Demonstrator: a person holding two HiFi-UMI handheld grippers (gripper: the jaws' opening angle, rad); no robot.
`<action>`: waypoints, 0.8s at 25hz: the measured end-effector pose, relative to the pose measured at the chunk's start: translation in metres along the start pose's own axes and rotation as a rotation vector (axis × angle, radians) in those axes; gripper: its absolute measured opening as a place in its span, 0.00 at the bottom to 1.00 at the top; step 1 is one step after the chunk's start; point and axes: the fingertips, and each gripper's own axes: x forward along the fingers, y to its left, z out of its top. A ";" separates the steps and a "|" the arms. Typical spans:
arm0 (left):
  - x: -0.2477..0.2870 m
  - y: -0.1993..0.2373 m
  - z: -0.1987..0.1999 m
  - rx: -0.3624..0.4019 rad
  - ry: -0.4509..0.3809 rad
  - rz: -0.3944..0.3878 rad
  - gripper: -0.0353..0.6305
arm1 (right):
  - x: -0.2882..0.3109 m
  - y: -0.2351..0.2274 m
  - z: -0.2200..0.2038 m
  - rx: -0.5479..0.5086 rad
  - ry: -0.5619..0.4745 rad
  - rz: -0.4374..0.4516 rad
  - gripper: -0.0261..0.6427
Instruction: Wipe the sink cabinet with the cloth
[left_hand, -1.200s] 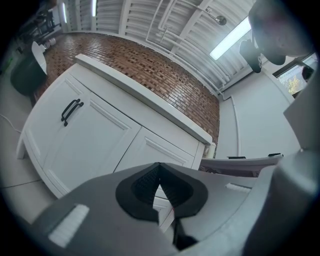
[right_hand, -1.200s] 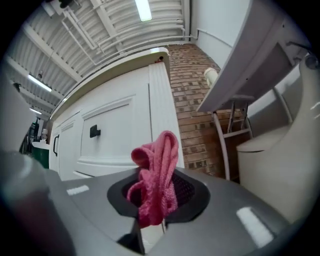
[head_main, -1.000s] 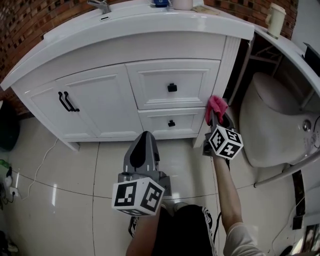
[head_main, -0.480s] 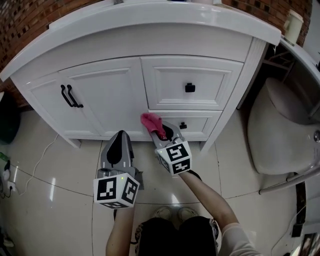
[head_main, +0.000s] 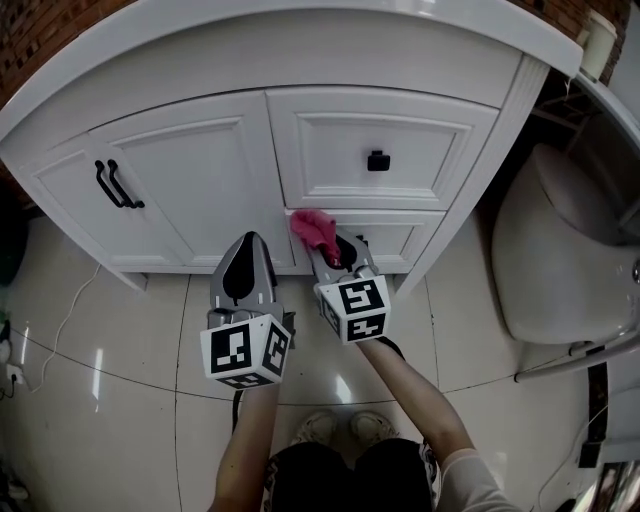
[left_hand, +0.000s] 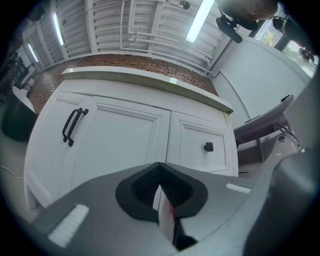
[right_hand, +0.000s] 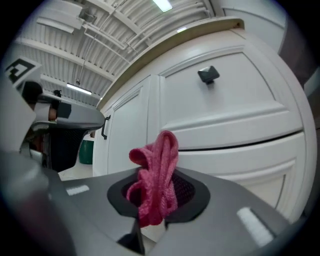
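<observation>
The white sink cabinet (head_main: 190, 190) fills the upper head view, with a door on the left and two drawers on the right. My right gripper (head_main: 330, 250) is shut on a pink cloth (head_main: 314, 230), which presses against the left end of the lower drawer (head_main: 395, 238). In the right gripper view the cloth (right_hand: 155, 177) bunches up out of the jaws in front of the drawers (right_hand: 225, 100). My left gripper (head_main: 246, 262) hangs shut and empty just left of it, in front of the door (left_hand: 115, 145), not touching it.
A toilet (head_main: 560, 250) stands to the right of the cabinet. Black double handles (head_main: 115, 185) sit on the door and a black knob (head_main: 377, 160) on the upper drawer. Glossy floor tiles (head_main: 120, 400) lie below. A dark green bin (left_hand: 15, 122) stands left.
The right gripper has swept the pink cloth from the cabinet's right corner post leftward to the lower drawer's left end. The left gripper has stayed shut and risen slightly toward the cabinet.
</observation>
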 end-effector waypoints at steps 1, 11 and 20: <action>0.001 -0.003 -0.003 0.003 0.004 -0.006 0.07 | -0.006 -0.010 -0.001 -0.003 0.003 -0.021 0.14; 0.001 -0.016 -0.035 0.001 0.065 0.002 0.07 | -0.082 -0.128 -0.004 0.059 -0.012 -0.266 0.14; 0.004 -0.023 -0.053 -0.005 0.099 0.004 0.07 | -0.130 -0.201 -0.014 0.092 -0.007 -0.432 0.14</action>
